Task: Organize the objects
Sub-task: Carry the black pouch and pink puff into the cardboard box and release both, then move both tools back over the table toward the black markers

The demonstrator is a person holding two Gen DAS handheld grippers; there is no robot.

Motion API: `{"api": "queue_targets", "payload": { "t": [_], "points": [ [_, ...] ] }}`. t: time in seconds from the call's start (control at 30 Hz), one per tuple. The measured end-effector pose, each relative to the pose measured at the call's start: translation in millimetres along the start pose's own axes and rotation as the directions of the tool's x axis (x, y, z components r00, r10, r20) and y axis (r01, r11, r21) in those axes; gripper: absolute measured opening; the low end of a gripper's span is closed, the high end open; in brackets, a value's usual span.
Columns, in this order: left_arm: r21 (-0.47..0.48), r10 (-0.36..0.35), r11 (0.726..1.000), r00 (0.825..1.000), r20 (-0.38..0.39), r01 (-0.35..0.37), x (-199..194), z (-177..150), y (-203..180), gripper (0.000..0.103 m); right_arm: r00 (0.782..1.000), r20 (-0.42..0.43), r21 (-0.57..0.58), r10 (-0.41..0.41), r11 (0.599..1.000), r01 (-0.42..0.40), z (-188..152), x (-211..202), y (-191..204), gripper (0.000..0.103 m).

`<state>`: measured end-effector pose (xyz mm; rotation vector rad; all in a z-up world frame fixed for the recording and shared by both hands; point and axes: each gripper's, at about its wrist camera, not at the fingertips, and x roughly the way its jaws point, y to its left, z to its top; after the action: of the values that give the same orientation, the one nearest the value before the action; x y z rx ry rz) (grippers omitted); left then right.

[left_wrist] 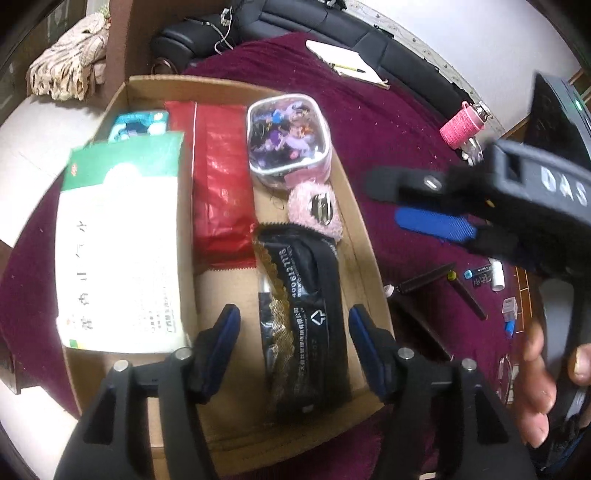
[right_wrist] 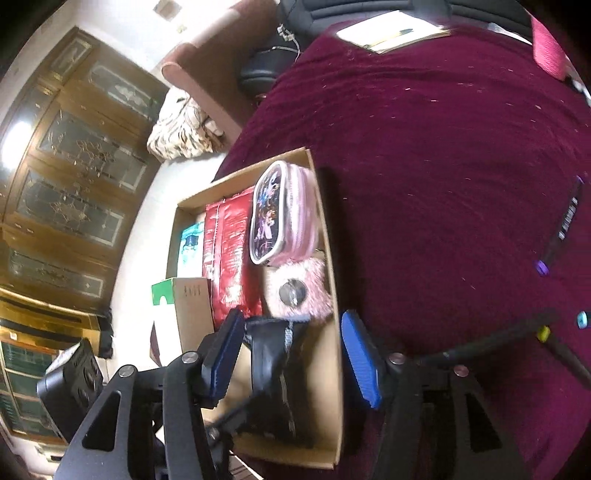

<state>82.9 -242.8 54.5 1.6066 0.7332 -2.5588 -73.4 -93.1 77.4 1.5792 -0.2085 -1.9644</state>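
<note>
An open cardboard box (left_wrist: 221,295) sits on the maroon cloth. It holds a green and white carton (left_wrist: 122,240), a red packet (left_wrist: 221,184), a cartoon-print pouch (left_wrist: 284,136), a pink fluffy piece (left_wrist: 314,206) and a black packet with gold trim (left_wrist: 306,314). My left gripper (left_wrist: 295,332) hovers open over the black packet, its pads clear of it on both sides. My right gripper (left_wrist: 417,205) is open and empty above the cloth beside the box. In the right wrist view the right gripper (right_wrist: 291,350) straddles the box's right wall (right_wrist: 332,369) above the black packet (right_wrist: 273,369).
A notepad with a pen (left_wrist: 343,59) lies at the cloth's far side, near a pink roll (left_wrist: 460,127). Pens and small items (left_wrist: 476,280) are scattered right of the box. A person's hand (left_wrist: 535,380) grips the right tool. A black sofa (left_wrist: 280,18) runs behind.
</note>
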Motion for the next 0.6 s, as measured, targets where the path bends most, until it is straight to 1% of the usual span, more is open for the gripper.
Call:
{"api": "queue_targets", "payload": {
  "t": [0.1,0.2,0.3,0.33,0.43,0.57,0.6],
  "points": [
    [0.005,-0.003,1.0,1.0,0.026,0.003,-8,0,-5,0.062,1.0,0.03,0.023,-0.008,1.0,0.007,-9,-17,-13,0.061],
    [0.028,-0.006,1.0,0.999,0.046,0.004,-12,3,-17,0.062,0.998,0.06,0.068,-0.017,0.998,0.013,-17,-37,-35,0.062],
    [0.081,-0.017,0.997,0.998,0.058,0.012,-11,5,-40,0.064,0.996,0.084,0.127,-0.027,0.992,0.016,-25,-54,-62,0.062],
    [0.097,-0.022,0.995,0.998,0.056,0.016,-10,7,-47,0.066,0.995,0.09,0.144,-0.032,0.989,0.019,-29,-60,-70,0.062],
    [0.154,-0.044,0.987,0.998,0.038,0.038,1,7,-76,0.067,0.992,0.116,0.213,-0.051,0.977,0.026,-44,-80,-102,0.063],
    [0.223,-0.069,0.972,0.998,-0.003,0.068,14,-5,-107,0.067,0.988,0.131,0.327,-0.084,0.944,0.038,-68,-102,-154,0.064],
    [0.245,-0.08,0.966,0.997,-0.025,0.083,21,-8,-118,0.067,0.987,0.132,0.345,-0.087,0.938,0.036,-73,-107,-162,0.064]
  ]
}}
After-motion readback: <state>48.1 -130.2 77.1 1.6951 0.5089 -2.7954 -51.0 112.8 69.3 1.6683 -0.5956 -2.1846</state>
